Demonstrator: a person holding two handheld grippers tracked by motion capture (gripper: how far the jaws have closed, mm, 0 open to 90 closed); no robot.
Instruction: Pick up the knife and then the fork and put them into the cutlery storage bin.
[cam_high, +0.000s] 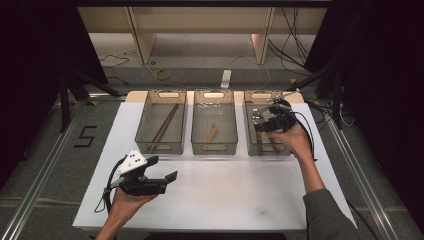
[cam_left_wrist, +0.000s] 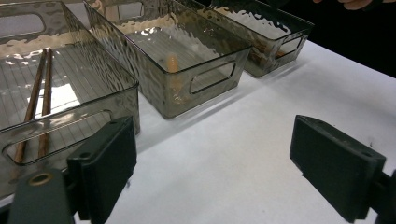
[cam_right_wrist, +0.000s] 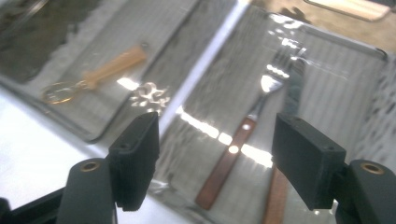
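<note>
Three smoky clear bins stand in a row on the white table. The left bin holds a pair of brown chopsticks. In the middle bin lies a small wooden-handled utensil. A fork and a knife, both with wooden handles, lie in the right bin. My right gripper hovers over that bin, open, with nothing touching its pads. My left gripper is open and empty over bare table in front of the left bin.
The white table top stretches in front of the bins. Beyond the table are wooden furniture legs, cables and a power strip on the floor. Dark curtains flank both sides.
</note>
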